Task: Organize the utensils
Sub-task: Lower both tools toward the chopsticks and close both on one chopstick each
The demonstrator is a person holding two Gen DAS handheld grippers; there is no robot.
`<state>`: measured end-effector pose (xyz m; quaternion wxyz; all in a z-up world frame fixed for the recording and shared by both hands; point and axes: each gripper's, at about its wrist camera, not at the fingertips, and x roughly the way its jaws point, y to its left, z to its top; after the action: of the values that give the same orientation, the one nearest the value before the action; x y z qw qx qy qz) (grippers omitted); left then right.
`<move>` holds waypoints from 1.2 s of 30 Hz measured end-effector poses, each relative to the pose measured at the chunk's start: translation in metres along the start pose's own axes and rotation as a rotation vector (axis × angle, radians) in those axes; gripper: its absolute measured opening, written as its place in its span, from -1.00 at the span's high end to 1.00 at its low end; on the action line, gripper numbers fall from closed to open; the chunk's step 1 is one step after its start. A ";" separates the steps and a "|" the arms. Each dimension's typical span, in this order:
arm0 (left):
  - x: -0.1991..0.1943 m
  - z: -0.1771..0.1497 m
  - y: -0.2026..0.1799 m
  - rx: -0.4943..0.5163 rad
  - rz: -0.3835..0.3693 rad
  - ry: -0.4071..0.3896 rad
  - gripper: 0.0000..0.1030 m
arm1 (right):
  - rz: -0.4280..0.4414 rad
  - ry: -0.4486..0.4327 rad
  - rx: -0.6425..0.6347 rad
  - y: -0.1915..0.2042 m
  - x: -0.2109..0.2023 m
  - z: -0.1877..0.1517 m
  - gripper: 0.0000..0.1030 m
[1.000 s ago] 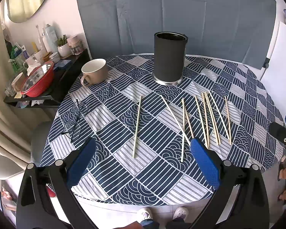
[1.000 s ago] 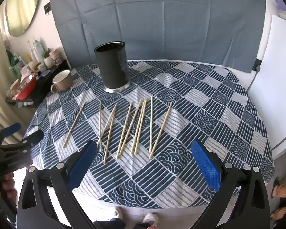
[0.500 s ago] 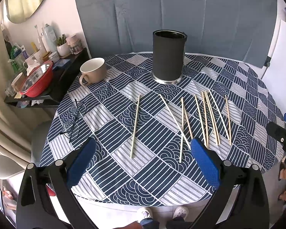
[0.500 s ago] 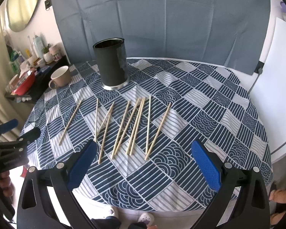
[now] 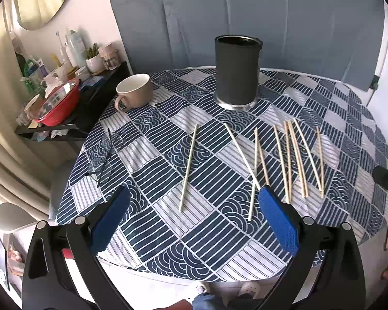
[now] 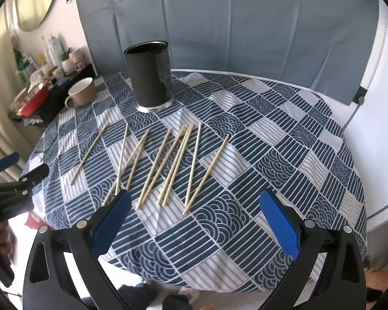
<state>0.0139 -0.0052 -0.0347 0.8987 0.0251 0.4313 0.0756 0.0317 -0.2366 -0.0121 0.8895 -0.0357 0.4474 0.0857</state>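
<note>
You are holding both tools just off the near edge of the round table [image 5: 344, 118], and neither is gripping anything. The left gripper [image 5: 194, 222] is standing spread wide, its blue pads well apart with bare tablecloth between them. The right gripper [image 6: 194, 222] is gaping the same way.

Taking the black canister [image 5: 236, 73] as your landmark: it is standing upright toward the far side of the cloth, and its dark inside is not showing any sticks from either view. All the chopsticks [image 6: 168, 162] are lying flat on the cloth on your side of the canister, fanned out roughly side by side, a few crossing or touching near their ends. One single chopstick [image 5: 188, 166] is lying apart, left of the rest and in front of the canister. A beige mug [image 5: 134, 90] is sitting to the canister's left, and a pair of glasses [image 5: 104, 156] is resting farther left and nearer you.

By my reading, you are only beginning: nothing looks sorted yet, and every stick is waiting to be picked up and dropped into the canister.
</note>
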 end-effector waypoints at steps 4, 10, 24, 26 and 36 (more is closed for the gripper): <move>0.016 0.000 0.001 -0.010 0.026 0.032 -0.89 | 0.000 0.018 -0.025 -0.007 0.013 0.001 -0.85; 0.047 0.007 0.008 -0.051 0.029 0.105 -0.89 | -0.016 0.050 -0.039 -0.020 0.035 0.008 -0.85; 0.128 0.053 0.021 -0.016 -0.006 0.199 -0.89 | -0.101 0.170 0.041 -0.034 0.112 0.046 -0.85; 0.142 0.058 0.021 0.002 -0.018 0.219 -0.89 | -0.105 0.190 0.066 -0.035 0.124 0.051 -0.85; 0.189 0.069 0.030 0.042 -0.085 0.296 -0.89 | -0.195 0.297 0.112 -0.039 0.172 0.048 -0.84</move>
<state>0.1809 0.0557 -0.1338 0.8269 0.0141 0.5613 0.0316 0.1771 -0.2472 -0.1219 0.8182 -0.0414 0.5725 -0.0323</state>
